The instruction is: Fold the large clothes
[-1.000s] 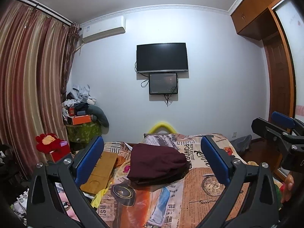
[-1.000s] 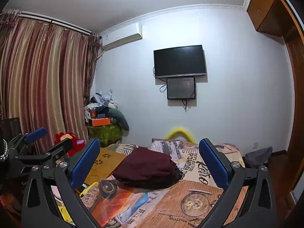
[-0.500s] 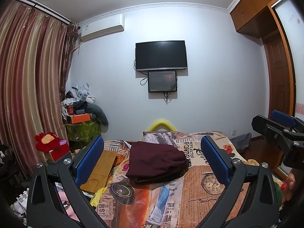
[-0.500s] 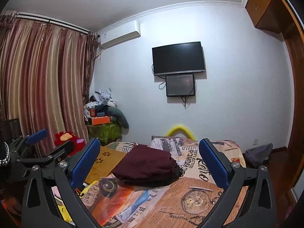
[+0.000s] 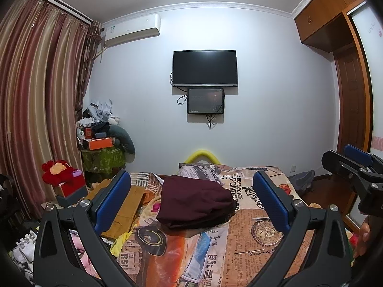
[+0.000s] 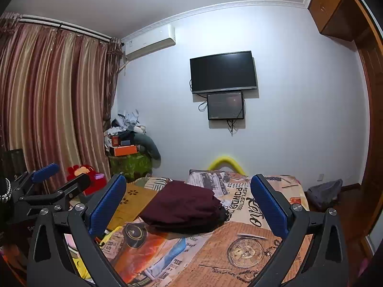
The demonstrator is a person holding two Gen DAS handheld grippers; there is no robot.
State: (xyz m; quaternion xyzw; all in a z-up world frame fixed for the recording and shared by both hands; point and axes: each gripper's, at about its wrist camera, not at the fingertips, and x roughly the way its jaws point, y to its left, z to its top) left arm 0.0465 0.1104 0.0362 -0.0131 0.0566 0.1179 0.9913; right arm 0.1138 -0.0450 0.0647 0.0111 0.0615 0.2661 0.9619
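Observation:
A dark maroon garment [image 5: 194, 202] lies folded in a compact pile on the bed's patterned sheet [image 5: 251, 234]; it also shows in the right wrist view [image 6: 183, 206]. My left gripper [image 5: 191, 198] is open and empty, held well back from the pile and above the bed. My right gripper [image 6: 188, 202] is open and empty too, also back from the pile. The right gripper shows at the right edge of the left wrist view [image 5: 352, 167]; the left gripper shows at the left edge of the right wrist view [image 6: 47, 184].
A wooden tray [image 5: 124, 210] lies on the bed left of the garment. A red plush toy [image 5: 57, 169], a cluttered green-draped stand [image 5: 103, 153] and curtains [image 5: 36, 107] are at left. A TV [image 5: 205, 68] hangs on the far wall. A wardrobe [image 5: 354, 83] stands at right.
Both views have shifted slightly, the room sitting a little higher in frame. The garment has not moved and both grippers remain open.

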